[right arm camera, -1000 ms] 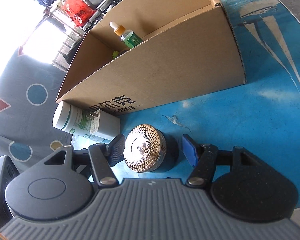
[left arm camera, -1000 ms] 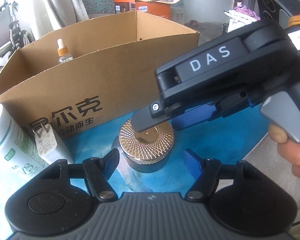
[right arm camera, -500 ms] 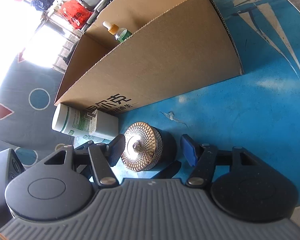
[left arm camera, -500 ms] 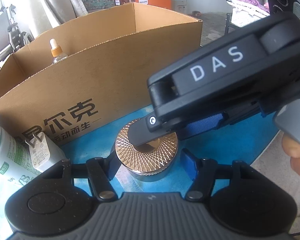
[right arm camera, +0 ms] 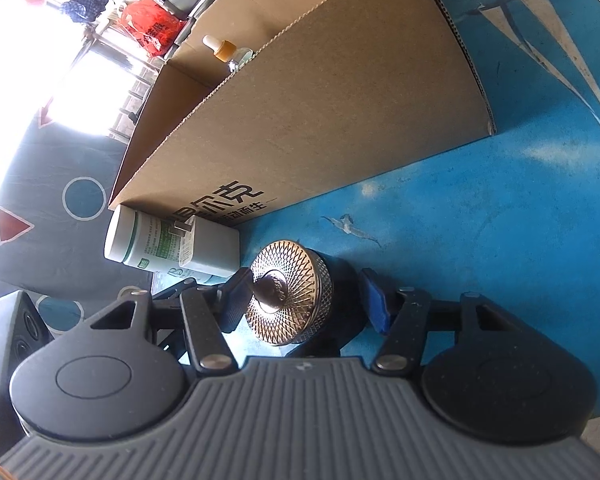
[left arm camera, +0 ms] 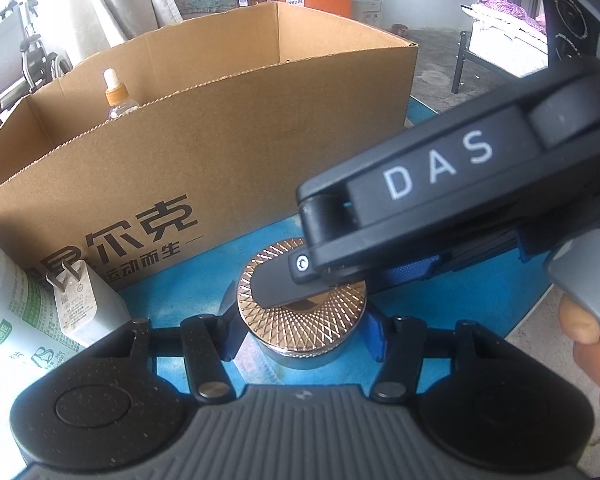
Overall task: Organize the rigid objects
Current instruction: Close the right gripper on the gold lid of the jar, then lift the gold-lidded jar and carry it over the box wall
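Closer now, left tool [left arm camera: 302, 320] closing around gold-lidded dark jar [left arm camera: 300, 316].

A: Where is the room on the worktop [right arm camera: 480, 216]?

B: Toward its round edge, right of the jar [right arm camera: 290, 292] in the right wrist view: bare blue surface along the cardboard box [right arm camera: 320, 112] wall.

A: And what blocks?

B: The box wall stands just behind the jar. The white bottle [right arm camera: 140, 236] and the charger [right arm camera: 210, 246] lie against the box, crowding the other side. Both pairs of fingers are closing around the jar, and the right gripper [left arm camera: 328, 280] crosses above its lid.
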`<state>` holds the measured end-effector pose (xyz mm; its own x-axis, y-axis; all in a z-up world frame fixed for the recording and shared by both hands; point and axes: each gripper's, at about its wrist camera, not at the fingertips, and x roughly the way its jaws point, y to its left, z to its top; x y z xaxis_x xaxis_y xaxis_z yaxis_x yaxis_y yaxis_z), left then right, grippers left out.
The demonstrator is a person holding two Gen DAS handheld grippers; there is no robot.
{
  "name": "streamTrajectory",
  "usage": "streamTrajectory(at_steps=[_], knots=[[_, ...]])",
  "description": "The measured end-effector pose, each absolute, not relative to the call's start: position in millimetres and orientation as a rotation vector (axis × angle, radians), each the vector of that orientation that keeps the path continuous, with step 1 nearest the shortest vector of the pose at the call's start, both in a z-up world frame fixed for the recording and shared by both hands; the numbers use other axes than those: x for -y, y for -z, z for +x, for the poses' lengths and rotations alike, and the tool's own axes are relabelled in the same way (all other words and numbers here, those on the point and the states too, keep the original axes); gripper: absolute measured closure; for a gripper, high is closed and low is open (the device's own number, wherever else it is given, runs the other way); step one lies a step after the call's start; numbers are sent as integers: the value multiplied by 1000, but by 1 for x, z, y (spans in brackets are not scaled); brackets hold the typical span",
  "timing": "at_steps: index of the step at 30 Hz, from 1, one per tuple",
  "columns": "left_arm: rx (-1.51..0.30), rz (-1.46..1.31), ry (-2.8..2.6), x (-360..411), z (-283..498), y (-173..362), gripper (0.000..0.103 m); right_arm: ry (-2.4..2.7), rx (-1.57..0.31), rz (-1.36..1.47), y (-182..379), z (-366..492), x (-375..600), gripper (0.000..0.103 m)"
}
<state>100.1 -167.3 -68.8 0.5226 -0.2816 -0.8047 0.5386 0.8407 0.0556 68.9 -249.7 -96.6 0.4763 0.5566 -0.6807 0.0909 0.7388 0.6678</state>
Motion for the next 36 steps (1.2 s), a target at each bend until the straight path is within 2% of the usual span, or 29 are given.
streamTrajectory(at_steps=[25, 36], knots=[[-815, 316, 487, 157, 69, 39, 46, -319, -1004, 660, 72, 55, 245, 49], [-610, 287, 427, 143, 69, -41, 46, -404, -819, 495, -26, 66, 228, 48]])
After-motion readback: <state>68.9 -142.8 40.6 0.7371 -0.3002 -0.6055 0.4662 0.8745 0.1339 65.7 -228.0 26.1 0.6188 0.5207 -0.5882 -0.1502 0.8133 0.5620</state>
